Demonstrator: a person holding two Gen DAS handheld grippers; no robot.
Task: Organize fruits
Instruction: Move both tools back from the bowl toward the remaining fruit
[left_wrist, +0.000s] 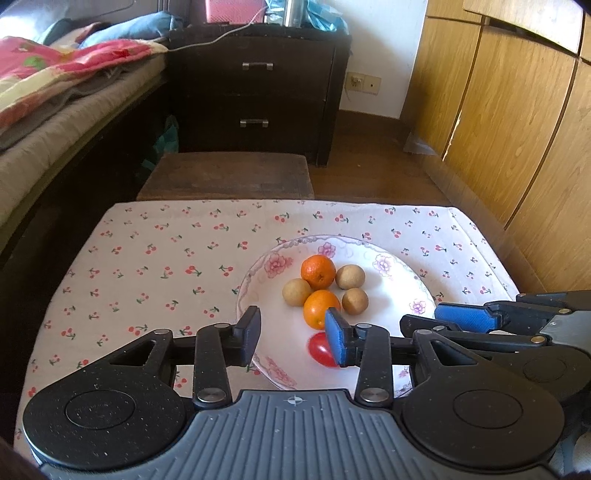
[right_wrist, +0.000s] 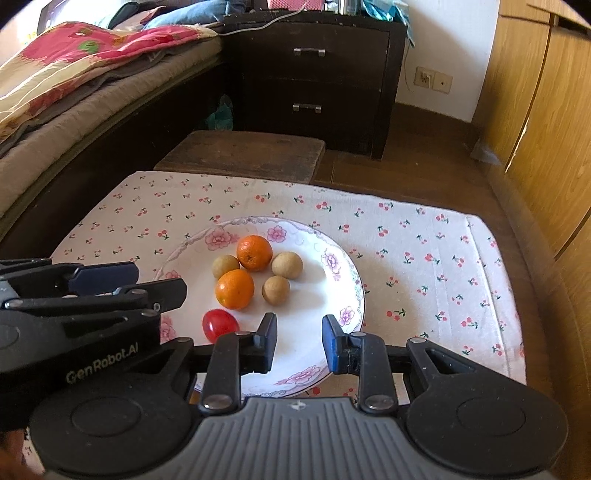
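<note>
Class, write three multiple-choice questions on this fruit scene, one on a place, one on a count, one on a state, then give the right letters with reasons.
1. Where does the red tomato lie?
A) on the cloth
B) on the plate, at the near side
C) on the stool

2. How many oranges are on the plate?
A) one
B) two
C) four

3. How do the two grippers stand?
A) both open and empty
B) both shut on fruit
C) left shut on an orange

Key: 1 B, the red tomato lies on the plate. 2 B, the far orange and the near orange. 3 A, the left gripper and the right gripper show empty gaps.
</note>
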